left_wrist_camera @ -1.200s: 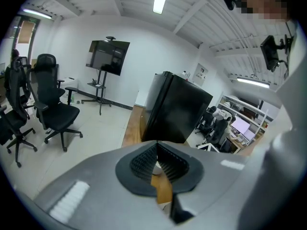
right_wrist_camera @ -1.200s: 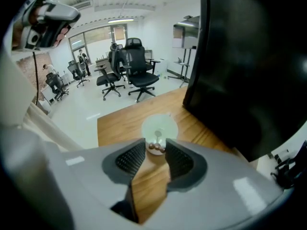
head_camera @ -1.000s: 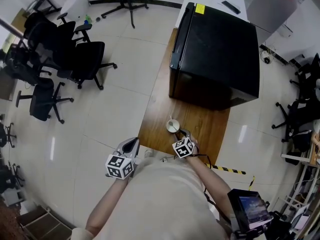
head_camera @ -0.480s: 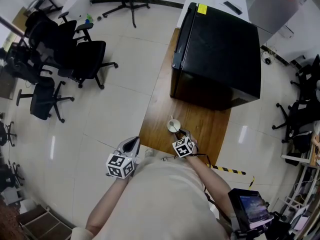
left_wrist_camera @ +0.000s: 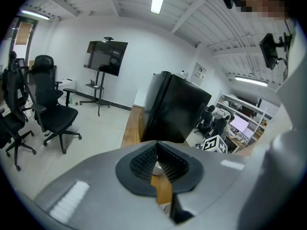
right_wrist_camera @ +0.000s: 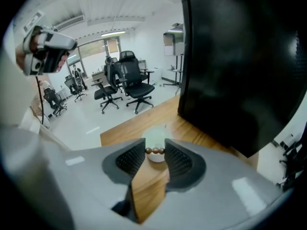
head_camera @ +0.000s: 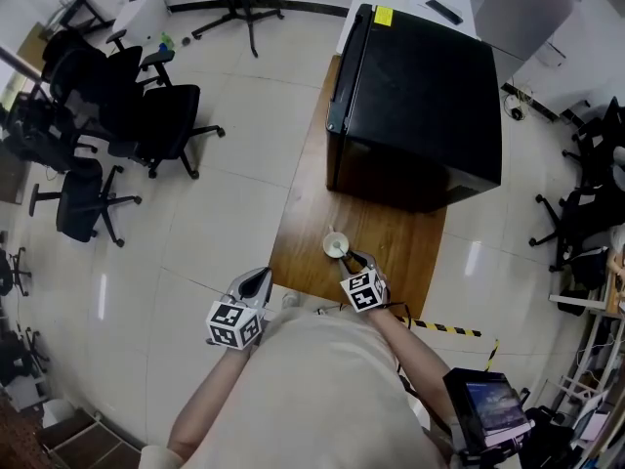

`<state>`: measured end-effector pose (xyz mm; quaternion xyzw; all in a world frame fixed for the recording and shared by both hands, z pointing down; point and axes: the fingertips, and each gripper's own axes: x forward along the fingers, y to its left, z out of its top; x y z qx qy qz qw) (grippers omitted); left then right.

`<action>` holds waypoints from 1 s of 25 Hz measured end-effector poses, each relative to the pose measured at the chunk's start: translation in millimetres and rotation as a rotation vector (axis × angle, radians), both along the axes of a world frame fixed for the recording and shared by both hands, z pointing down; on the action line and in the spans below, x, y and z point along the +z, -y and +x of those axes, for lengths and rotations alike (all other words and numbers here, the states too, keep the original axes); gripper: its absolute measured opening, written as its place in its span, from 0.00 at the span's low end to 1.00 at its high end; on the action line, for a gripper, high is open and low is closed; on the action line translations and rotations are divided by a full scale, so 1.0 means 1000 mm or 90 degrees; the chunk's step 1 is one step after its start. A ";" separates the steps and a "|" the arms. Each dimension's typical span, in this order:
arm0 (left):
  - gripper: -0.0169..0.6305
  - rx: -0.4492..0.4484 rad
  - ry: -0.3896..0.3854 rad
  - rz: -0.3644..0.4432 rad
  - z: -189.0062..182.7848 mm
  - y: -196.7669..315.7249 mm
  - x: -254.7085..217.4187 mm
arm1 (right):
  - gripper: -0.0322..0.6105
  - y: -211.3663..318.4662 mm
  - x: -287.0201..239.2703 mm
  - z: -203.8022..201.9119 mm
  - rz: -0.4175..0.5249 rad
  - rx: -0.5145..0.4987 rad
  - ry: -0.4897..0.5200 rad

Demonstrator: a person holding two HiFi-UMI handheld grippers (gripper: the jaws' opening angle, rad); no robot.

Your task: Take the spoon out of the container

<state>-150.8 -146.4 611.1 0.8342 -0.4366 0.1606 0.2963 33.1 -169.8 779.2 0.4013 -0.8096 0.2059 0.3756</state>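
A small white cup stands on the wooden table, near its front edge. My right gripper hovers just above and in front of the cup. In the right gripper view, the right gripper is shut on the spoon's brown beaded handle, which lies crosswise between the pads. The spoon's bowl is hidden. My left gripper hangs off the table's left front corner with its jaws shut and nothing between them; the left gripper looks toward the cup.
A black fridge takes up the far half of the table, right behind the cup. Several black office chairs stand on the tiled floor at left. Yellow-black tape marks the floor at the right.
My right gripper has risen slightly over the cup with the spoon handle in its jaws. The left gripper has stayed where it was.
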 end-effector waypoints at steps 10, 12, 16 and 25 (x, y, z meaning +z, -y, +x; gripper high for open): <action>0.02 0.026 -0.001 0.004 0.013 0.003 0.000 | 0.24 -0.011 -0.061 0.033 0.071 0.068 0.089; 0.02 0.031 -0.001 0.005 0.016 0.004 0.000 | 0.24 -0.009 -0.069 0.045 0.085 0.083 0.091; 0.02 0.037 0.002 0.003 0.019 0.004 0.000 | 0.24 -0.006 -0.071 0.066 0.097 0.110 0.085; 0.02 0.049 0.012 0.008 0.027 0.005 -0.001 | 0.24 0.003 -0.042 0.104 0.088 0.146 0.044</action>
